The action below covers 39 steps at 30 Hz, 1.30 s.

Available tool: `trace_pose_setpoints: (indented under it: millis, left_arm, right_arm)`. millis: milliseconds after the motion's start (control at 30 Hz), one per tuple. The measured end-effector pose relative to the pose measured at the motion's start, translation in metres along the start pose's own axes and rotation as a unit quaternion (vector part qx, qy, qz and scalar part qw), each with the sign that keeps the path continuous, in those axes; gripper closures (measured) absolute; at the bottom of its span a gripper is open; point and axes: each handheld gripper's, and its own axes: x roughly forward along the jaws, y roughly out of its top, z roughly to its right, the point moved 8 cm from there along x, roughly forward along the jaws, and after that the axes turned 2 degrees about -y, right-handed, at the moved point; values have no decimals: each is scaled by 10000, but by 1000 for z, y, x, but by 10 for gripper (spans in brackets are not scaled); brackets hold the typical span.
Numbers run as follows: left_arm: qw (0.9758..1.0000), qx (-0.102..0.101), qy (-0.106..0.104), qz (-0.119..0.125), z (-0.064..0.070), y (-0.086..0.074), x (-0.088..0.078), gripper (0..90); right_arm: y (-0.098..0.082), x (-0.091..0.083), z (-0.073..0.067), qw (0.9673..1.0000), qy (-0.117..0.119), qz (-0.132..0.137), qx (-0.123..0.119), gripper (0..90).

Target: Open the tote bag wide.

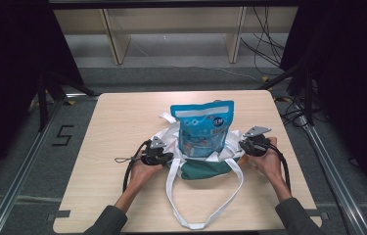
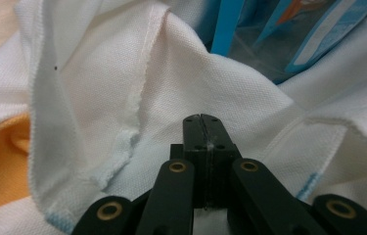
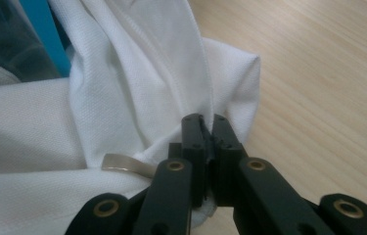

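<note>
1. My left tool [image 1: 167, 157] sits at the bag's 9 o'clock side, jaws pressed fully together on the white fabric of the bag [image 1: 205, 169]; in the left gripper view the tool [image 2: 202, 119] pinches a fold of that cloth just below the mouth's hem.
2. My right tool [image 1: 242, 145] is at the bag's 3 o'clock side, jaws likewise clamped; in the right gripper view the tool [image 3: 205, 120] grips a bunched corner of the white cloth [image 3: 137, 88], with bare table [image 3: 318, 73] beside it.
3. The bag lies near the middle of the table [image 1: 122, 122], its mouth toward 12 o'clock, its green lower part toward me at 6 o'clock.
4. A blue snack pouch [image 1: 202, 128] stands in the bag's mouth, its top toward 12 o'clock, between my two tools.
5. The bag's long white strap [image 1: 191, 223] loops toward 6 o'clock, lying flat on the table near its front edge.
</note>
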Motion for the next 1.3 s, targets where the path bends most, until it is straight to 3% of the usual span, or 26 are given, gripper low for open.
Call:
trace_pose_setpoints:
  millis: [200, 400, 567, 700, 733, 800, 867, 933, 967, 1000, 1067, 1167, 1300]
  left_arm:
    - [10000, 1, 83, 24, -6, 4, 4, 894]
    - [10000, 87, 24, 13, -7, 5, 4, 889]
    - [10000, -3, -72, 50, -6, 4, 2, 838]
    - [9999, -62, -31, 110, -7, 7, -1, 742]
    - [9999, -50, -32, 112, -8, 7, -2, 705]
    - [9999, -85, -111, 84, -6, 8, -4, 667]
    - [9998, -119, -105, 113, -7, 11, -5, 608]
    - [9996, -189, -170, 122, -6, 13, -7, 552]
    - [9996, -184, -151, 117, -5, 14, -8, 534]
    - [9997, -151, -105, 137, -5, 15, -8, 527]
    - [9999, -39, 15, 137, -6, 17, -9, 443]
    - [9997, 3, 110, 216, -7, 19, -12, 410]
    - [9998, -34, 91, 191, -10, 20, -17, 358]
  right_arm:
    - [5, 6, 5, 9999, -73, 47, 64, 871]
    - [5, 7, 6, 9999, -76, 95, 112, 867]
    - [6, 5, 7, 9996, -47, 160, 223, 851]
    - [6, 1, 9, 9993, -9, 188, 318, 809]
    - [9, -1, 11, 9984, -20, 338, 454, 787]
    - [10, -4, 16, 9978, 50, 436, 494, 763]
    - [12, -9, 17, 9960, 147, 524, 707, 728]
    - [14, -14, 22, 9953, 97, 665, 692, 669]
    - [16, -18, 22, 9939, 76, 688, 853, 649]
    - [17, -21, 25, 9939, 51, 784, 769, 638]
    - [19, -28, 24, 9926, 131, 815, 894, 615]
    - [21, -37, 27, 9905, 94, 930, 1011, 558]
    - [25, -48, 28, 9882, 137, 1009, 1145, 507]
